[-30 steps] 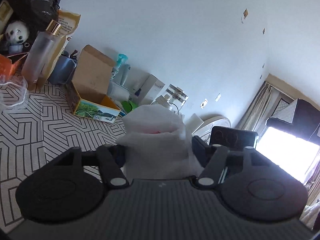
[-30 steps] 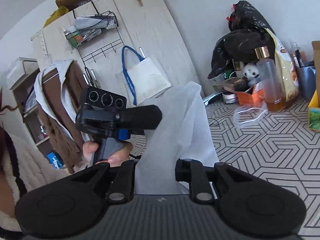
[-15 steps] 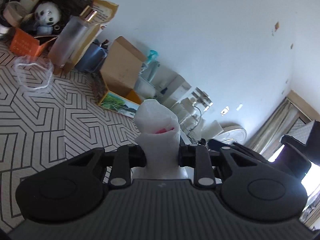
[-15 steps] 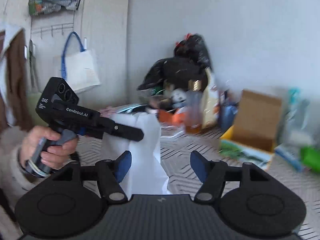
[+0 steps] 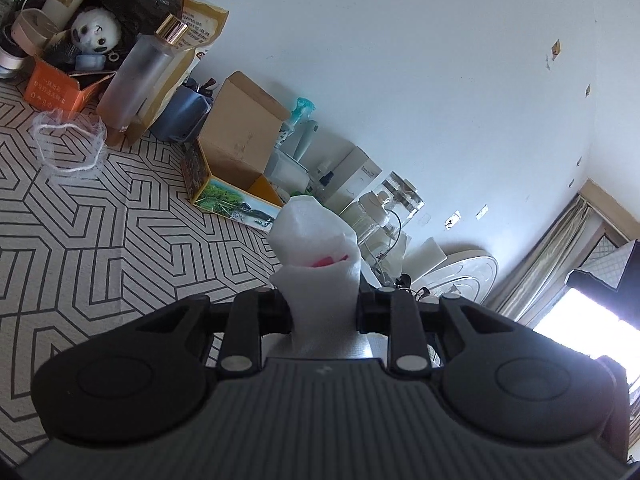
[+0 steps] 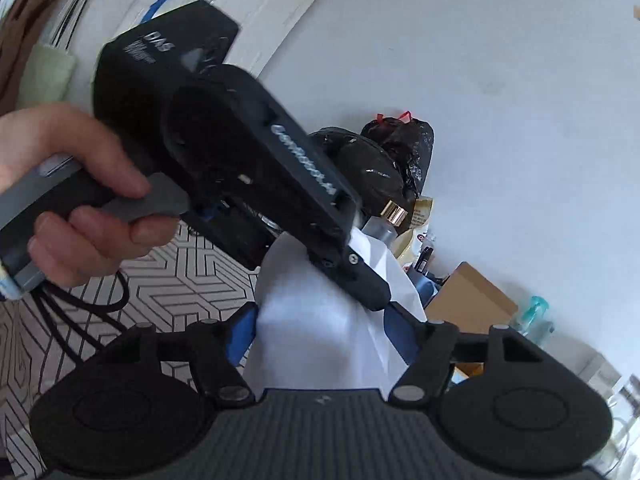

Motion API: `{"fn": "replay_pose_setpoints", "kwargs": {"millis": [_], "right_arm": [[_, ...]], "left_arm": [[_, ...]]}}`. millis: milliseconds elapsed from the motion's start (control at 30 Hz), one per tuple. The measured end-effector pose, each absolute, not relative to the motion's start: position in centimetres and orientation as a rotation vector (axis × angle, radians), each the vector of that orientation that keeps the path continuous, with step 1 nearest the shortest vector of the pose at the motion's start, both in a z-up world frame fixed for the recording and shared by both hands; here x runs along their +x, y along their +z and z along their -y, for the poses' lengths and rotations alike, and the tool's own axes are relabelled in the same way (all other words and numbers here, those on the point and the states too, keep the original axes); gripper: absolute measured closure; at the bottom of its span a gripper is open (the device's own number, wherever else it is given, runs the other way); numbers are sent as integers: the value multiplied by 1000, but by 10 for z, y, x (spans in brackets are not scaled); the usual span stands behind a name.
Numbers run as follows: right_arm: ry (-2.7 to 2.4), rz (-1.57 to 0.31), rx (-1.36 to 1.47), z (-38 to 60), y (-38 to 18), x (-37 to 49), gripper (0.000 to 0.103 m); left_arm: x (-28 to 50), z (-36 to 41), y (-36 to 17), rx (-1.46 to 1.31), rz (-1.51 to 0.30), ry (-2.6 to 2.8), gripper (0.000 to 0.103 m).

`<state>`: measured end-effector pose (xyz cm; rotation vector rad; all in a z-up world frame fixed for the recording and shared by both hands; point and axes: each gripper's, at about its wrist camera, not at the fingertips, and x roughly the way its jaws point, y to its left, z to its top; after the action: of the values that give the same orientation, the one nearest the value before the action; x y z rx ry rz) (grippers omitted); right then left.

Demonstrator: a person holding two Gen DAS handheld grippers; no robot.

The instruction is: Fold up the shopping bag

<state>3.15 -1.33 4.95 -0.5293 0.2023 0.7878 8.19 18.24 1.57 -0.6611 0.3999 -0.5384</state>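
Bag (image 5: 320,276) — 1, white — pinched in left gripper (image 5: 322,314), between spread fingers of right gripper (image 6: 320,334).

Daylight everywhere, pretty bright overall. On my left wrist cam the window (image 5: 588,328) at lower right is totally blown out, pure white glare, and the wall (image 5: 420,60) above goes bluish and even. The floor (image 5: 100,220) pattern is crisp there, though its lines bend toward the left edge, usual fisheye stuff. My right wrist cam is rougher: the other gripper's body (image 6: 240,160) fills the upper left and looks smeared with motion blur, its lettering soft. Corners on both go dark and curved. The bag (image 6: 320,340) reads shadowed blue-white on that side.
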Motion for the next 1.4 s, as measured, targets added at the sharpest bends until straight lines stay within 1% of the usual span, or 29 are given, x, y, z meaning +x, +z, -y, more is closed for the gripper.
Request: {"fn": "replay_pose_setpoints", "kwargs": {"millis": [33,100,167,233,300,333,400,500,600,700,800,900,1067,1133,1200,1333,1400], "right_arm": [[798,-218,-499,14,51,36,45],[790,-242,-459,13,51,45,55],[776,-205,-448,15,48,45,63],[771,-211,-439,18,45,47,69],[792,-236,-396,22,43,50,73],[793,-239,-388,25,42,51,75],[747,-239,-378,29,42,55,76],[709,-239,-344,35,43,66,77],[701,-238,-316,38,45,75,77],[714,-237,-317,38,44,74,77],[741,-238,-314,37,43,72,77],[791,-248,-284,41,46,71,77],[930,-298,-165,55,52,84,77],[989,-329,-107,63,54,94,77],[1061,-372,-24,75,55,107,77],[1234,-457,165,97,54,140,77],[1353,-523,315,110,49,163,77]], "left_arm": [[82,-181,17,-653,-393,-560,79],[81,-176,21,-632,-376,-538,78],[83,-177,23,-616,-381,-532,77],[84,-178,23,-601,-390,-528,75],[83,-182,23,-609,-394,-527,70],[81,-186,22,-628,-391,-526,69],[76,-196,21,-681,-375,-526,63],[62,-209,20,-746,-331,-524,62],[57,-206,20,-715,-298,-488,62],[56,-202,22,-659,-224,-472,51],[60,-197,25,-594,-182,-523,47],[68,-193,23,-566,-212,-583,47],[75,-191,17,-564,-196,-671,47],[74,-189,20,-523,-188,-695,49],[75,-187,21,-487,-170,-728,52],[73,-182,23,-410,-120,-792,53],[71,-181,23,-393,-90,-823,53]]}}
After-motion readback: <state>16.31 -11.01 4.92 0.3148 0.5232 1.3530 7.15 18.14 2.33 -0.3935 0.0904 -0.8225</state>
